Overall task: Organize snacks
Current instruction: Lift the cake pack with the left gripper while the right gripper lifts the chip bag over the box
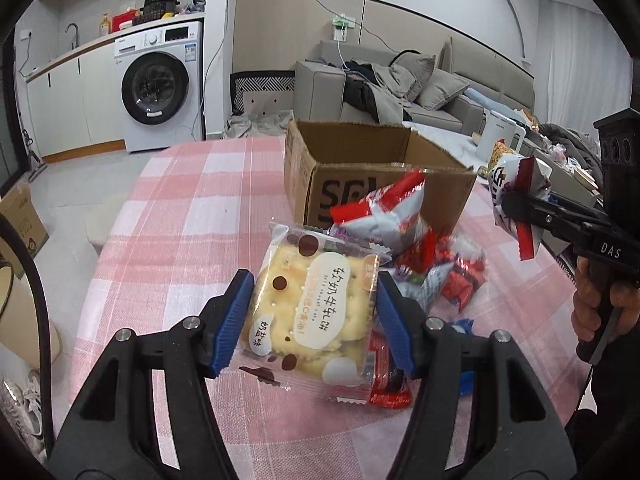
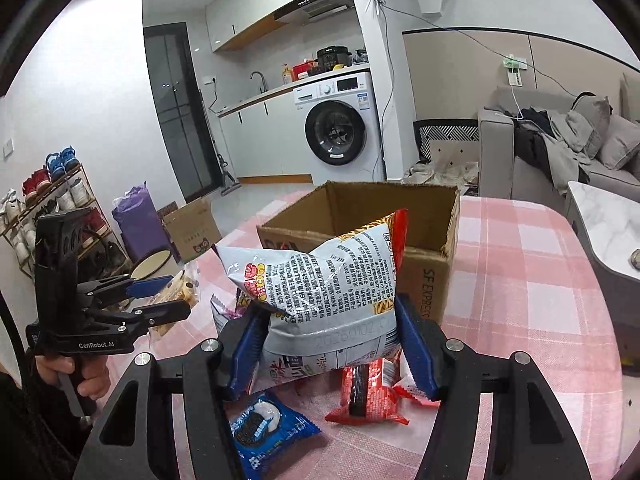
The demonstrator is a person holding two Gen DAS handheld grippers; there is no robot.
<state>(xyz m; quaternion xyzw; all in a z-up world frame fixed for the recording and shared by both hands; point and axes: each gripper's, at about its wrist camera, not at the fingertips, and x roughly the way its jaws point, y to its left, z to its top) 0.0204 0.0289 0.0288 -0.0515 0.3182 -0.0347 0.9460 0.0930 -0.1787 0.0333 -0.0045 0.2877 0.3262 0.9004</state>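
Fingers of both grippers were closed on snack packs, each lifted clear of the pink checked tablecloth [image 1: 168, 208]. The left gripper [image 1: 316, 324] was clamped across the two side edges of a clear cracker pack [image 1: 316, 312]; the right gripper [image 2: 332, 344] was clamped across the lower part of a grey-and-red noodle bag [image 2: 320, 280].

Handling, judged largest first:
- Cardboard box [image 1: 372, 176]: open-topped, stiff, taken as the drop target. It stood on the cloth just behind the snack pile.
- Noodle bag: puffed, light, crinkly film that is likely slippery. A brittle block inside was assumed, so a firm squeeze was judged risky. The grip near the lower seam looked sound, with the bag body standing above the jaws.
- Cracker pack: flat, light, fragile contents. An edge-to-edge hold was judged safer than pressing on the faces.
- Loose small packs: soft wrappers, light, best pinched at a crimped end.

View differences:
- The left wrist view showed the printed front of the cracker pack, the red-and-white bag [image 1: 384, 216] leaning against the box front, and the right gripper from the side, with the noodle bag hanging out past its tips.
- The right wrist view showed the inside of the box, where no snacks could be seen though the floor was partly hidden, plus a blue cookie pack [image 2: 264, 432] and a red wafer pack [image 2: 368, 392] on the cloth beneath the jaws. The left gripper was seen side-on there, its pack mostly hidden.
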